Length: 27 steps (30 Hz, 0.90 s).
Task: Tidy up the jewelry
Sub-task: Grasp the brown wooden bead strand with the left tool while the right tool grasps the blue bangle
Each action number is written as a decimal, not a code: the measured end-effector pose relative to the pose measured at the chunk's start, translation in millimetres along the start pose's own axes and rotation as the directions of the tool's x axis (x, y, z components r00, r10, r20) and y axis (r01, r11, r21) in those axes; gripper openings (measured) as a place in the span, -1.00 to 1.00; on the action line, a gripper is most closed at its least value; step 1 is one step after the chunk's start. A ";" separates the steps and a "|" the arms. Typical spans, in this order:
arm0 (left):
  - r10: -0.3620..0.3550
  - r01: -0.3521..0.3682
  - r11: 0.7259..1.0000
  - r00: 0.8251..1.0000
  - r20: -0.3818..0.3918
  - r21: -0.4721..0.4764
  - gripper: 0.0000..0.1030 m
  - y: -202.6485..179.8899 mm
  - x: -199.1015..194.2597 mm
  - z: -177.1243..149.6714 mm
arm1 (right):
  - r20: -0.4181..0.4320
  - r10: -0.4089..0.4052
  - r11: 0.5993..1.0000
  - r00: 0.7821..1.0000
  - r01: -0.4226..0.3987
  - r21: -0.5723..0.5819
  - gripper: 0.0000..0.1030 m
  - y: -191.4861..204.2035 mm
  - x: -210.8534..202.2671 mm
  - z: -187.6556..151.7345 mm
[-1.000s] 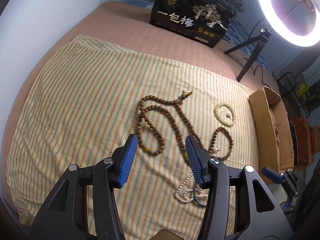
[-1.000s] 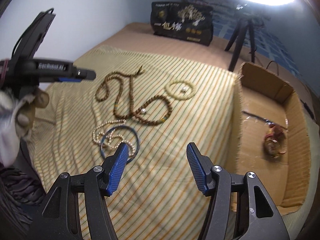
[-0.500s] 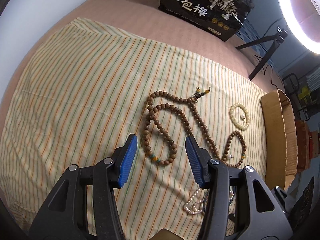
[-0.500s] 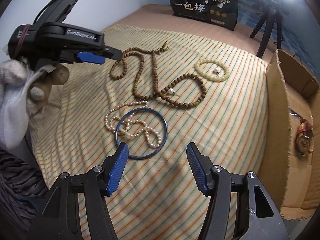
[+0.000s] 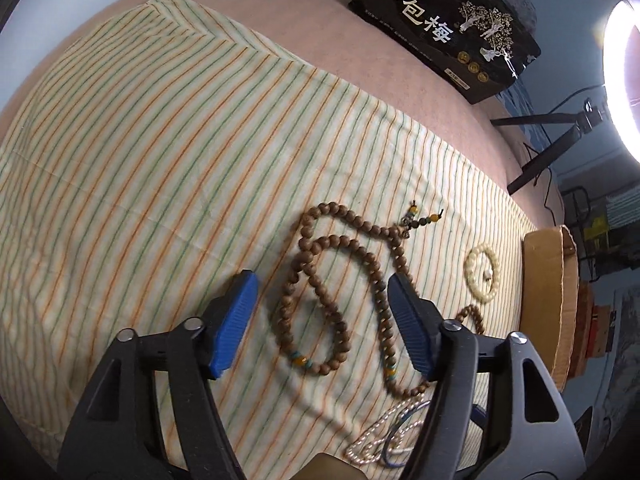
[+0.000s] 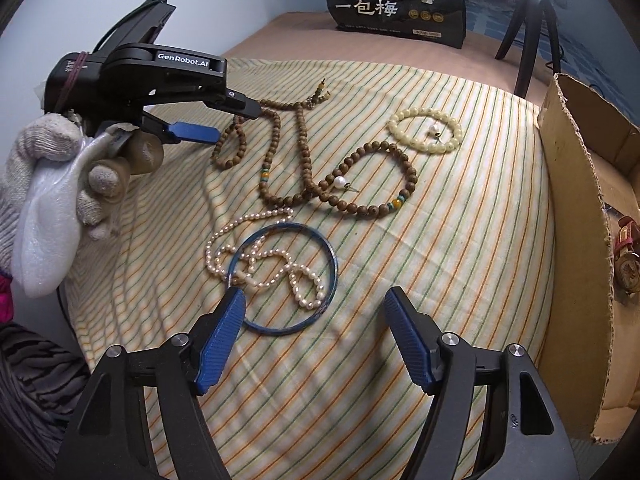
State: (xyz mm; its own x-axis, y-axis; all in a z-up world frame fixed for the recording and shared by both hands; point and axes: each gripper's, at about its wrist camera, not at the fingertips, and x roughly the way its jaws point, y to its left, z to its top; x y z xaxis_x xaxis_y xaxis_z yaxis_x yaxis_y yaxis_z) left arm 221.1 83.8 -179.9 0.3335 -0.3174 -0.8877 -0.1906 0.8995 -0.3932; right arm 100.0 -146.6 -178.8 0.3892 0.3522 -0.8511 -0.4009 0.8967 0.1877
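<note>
Wooden bead necklace (image 5: 320, 300) lies between the spread left gripper (image 5: 324, 320) fingers.

Cloth (image 6: 460, 240): cream, orange-green stripes. Mala (image 5: 320, 280): brown. Bangle (image 6: 286, 278): blue. Pearls (image 6: 264, 256): white. Bracelet (image 6: 426, 136): pale yellow. Pads (image 6: 220, 344): blue.

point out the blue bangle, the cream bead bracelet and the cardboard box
blue bangle (image 6: 334, 268), right wrist view, right side of its rim
cream bead bracelet (image 6: 404, 114), right wrist view, upper left beads
cardboard box (image 6: 576, 216), right wrist view, near side wall
</note>
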 end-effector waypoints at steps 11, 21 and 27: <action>0.099 -0.101 0.985 0.995 0.022 0.142 0.48 -50.5 23.9 -9.3 | 0.002 -0.015 1.000 1.000 0.015 -0.018 0.45 3.9 4.0 0.0; 0.235 -0.249 0.927 0.968 0.084 0.281 0.42 -68.1 39.3 -20.6 | 0.025 -0.038 0.995 0.999 0.041 -0.091 0.51 21.2 7.6 -1.5; 0.243 -0.265 0.917 0.964 0.111 0.297 0.18 -67.1 40.5 -22.0 | 0.029 -0.061 0.981 0.998 0.065 -0.184 0.54 37.2 13.5 -1.8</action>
State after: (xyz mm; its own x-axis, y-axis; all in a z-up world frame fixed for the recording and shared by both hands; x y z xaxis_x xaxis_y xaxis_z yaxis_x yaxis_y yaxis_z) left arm 227.0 4.0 -194.8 0.3778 -0.0541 -0.9243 0.0104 0.9985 -0.0541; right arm 88.8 -109.0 -184.1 0.4363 0.3047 -0.8466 -0.5205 0.8530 0.0388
